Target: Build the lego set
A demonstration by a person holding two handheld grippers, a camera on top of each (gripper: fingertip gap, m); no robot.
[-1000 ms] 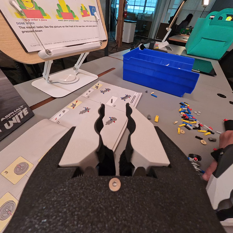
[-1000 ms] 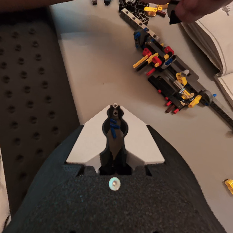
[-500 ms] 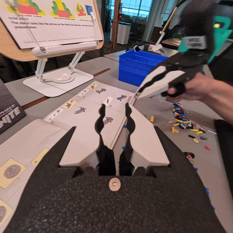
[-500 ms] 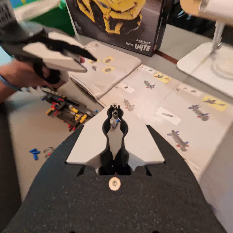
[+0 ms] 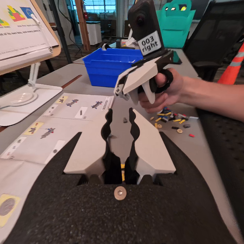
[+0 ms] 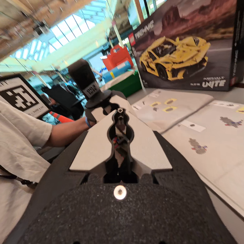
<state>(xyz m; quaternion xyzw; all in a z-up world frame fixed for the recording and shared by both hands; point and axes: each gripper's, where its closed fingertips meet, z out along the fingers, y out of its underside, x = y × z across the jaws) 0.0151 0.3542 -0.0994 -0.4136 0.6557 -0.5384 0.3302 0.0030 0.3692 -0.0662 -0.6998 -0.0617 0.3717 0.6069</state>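
Build at an early stage: right gripper (image 6: 120, 112) clamps a small grey cross-holed connector piece (image 6: 120, 110); left gripper (image 5: 120, 110) gapes empty; many small multicoloured loose plastic parts (image 5: 171, 119) remain unassembled.

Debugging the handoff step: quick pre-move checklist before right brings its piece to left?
1. Right gripper shut on small grey piece: ok.
2. Left gripper open: ok.
3. Left holds nothing: ok.
4. The two grippers apart, not touching: ok.
5. Instruction booklet open flat on table: ok.
6. Piece matches booklet step: cannot tell.
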